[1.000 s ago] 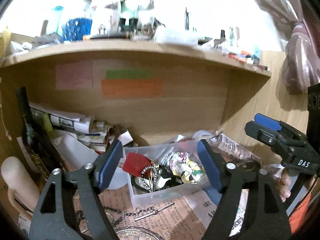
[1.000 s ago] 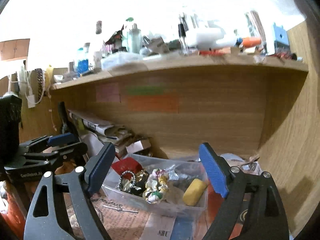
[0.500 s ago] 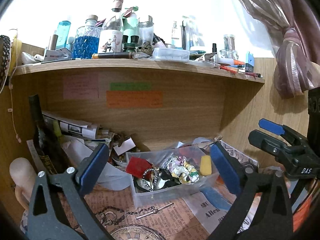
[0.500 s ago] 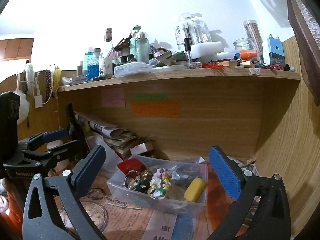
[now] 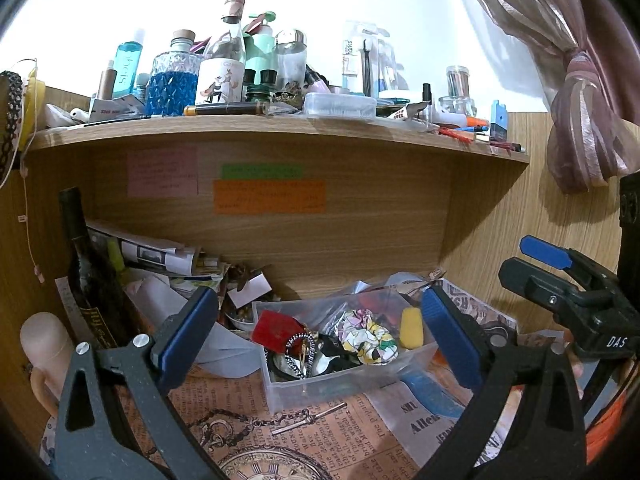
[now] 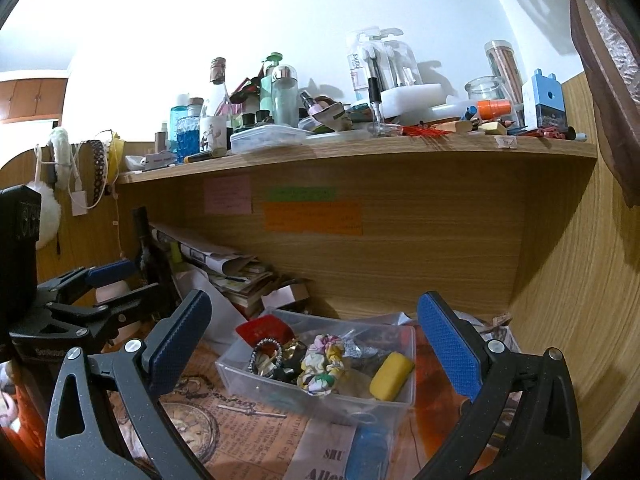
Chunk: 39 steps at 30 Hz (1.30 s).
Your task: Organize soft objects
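A clear plastic box (image 5: 340, 386) (image 6: 256, 380) stands on the newspaper-covered desk under the shelf. It holds a floral scrunchie (image 5: 370, 338) (image 6: 322, 364), a yellow sponge (image 5: 411, 327) (image 6: 391, 376), a red piece (image 5: 276, 330) (image 6: 262, 330) and dark beaded bands (image 6: 264, 358). My left gripper (image 5: 316, 332) is open and empty, above and in front of the box. My right gripper (image 6: 314, 340) is open and empty, framing the box from the right. Each gripper shows at the edge of the other's view.
A dark wine bottle (image 5: 90, 280) and stacked papers (image 5: 160, 252) stand at the back left. A blue flat object (image 6: 366, 454) lies in front of the box. A key and chain (image 5: 280, 420) lie on the newspaper. The cluttered shelf (image 5: 280, 128) overhangs. A wooden wall (image 6: 580, 300) stands on the right.
Both grippers have pulled back and upward from the box, so more of the shelf shows. Both pairs of fingers have opened wider. The box's contents have not moved.
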Motion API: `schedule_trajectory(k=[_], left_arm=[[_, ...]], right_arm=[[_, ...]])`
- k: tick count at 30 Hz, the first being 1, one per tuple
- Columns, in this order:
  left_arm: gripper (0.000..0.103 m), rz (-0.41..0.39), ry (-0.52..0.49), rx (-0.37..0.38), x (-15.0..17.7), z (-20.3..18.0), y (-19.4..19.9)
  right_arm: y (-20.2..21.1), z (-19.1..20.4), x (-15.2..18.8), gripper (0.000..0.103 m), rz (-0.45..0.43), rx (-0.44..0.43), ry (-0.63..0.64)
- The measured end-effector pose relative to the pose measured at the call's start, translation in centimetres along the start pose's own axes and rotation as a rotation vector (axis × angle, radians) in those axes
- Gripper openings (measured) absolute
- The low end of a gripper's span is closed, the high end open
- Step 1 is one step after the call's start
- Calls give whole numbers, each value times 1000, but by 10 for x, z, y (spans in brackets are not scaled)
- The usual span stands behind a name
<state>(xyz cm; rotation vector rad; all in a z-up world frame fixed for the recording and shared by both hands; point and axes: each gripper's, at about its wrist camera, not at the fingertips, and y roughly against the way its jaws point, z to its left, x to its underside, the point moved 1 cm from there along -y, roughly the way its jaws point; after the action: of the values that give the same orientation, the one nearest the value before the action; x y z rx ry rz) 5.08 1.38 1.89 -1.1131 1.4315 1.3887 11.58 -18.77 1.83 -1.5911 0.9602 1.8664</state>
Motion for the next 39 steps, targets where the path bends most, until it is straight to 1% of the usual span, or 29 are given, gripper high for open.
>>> schedule_trajectory(k=[39], left_arm=[[103,5,3,-6,1,-4,0]], right_arm=[[-2,4,1,103,3,3,7]])
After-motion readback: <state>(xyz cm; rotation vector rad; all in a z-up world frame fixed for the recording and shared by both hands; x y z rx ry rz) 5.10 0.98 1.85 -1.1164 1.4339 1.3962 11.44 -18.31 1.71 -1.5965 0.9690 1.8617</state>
